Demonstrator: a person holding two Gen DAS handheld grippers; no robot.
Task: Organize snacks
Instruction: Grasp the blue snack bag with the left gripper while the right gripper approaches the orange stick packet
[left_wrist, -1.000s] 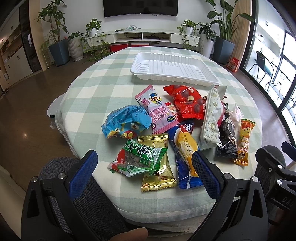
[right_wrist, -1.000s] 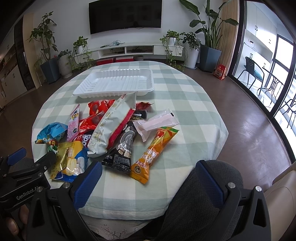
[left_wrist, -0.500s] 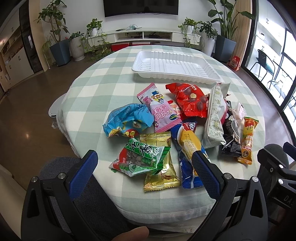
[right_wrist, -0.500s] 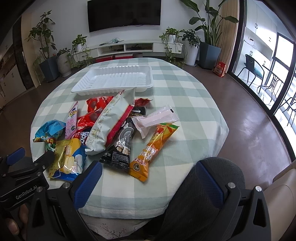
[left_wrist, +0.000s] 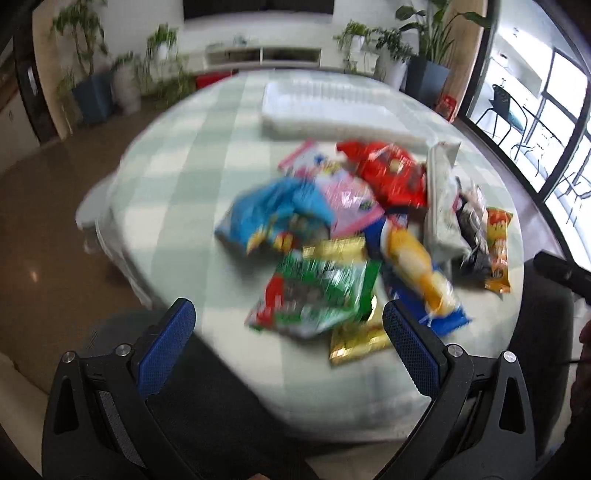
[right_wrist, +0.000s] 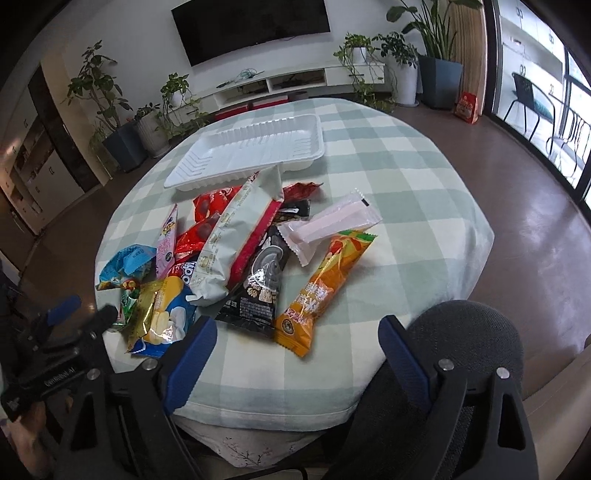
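Observation:
Several snack packets lie in a pile on a round table with a green checked cloth (right_wrist: 406, 177). An empty white tray (right_wrist: 251, 151) sits behind the pile; it also shows in the blurred left wrist view (left_wrist: 332, 107). My left gripper (left_wrist: 288, 325) is open and empty, just in front of a green packet (left_wrist: 317, 291) lying on a gold packet (left_wrist: 354, 336). My right gripper (right_wrist: 295, 347) is open and empty, just in front of an orange packet (right_wrist: 325, 284) and a black packet (right_wrist: 262, 284). The left gripper also shows in the right wrist view (right_wrist: 74, 325).
A blue packet (left_wrist: 273, 210), a pink packet (left_wrist: 347, 199), a red packet (left_wrist: 391, 173) and a long white packet (right_wrist: 236, 236) lie in the pile. A grey chair back (right_wrist: 472, 332) stands against the table's near edge. Potted plants and a TV shelf stand behind.
Both grippers have moved forward toward the snack pile. The left wrist view is now motion-blurred. The snacks have not moved.

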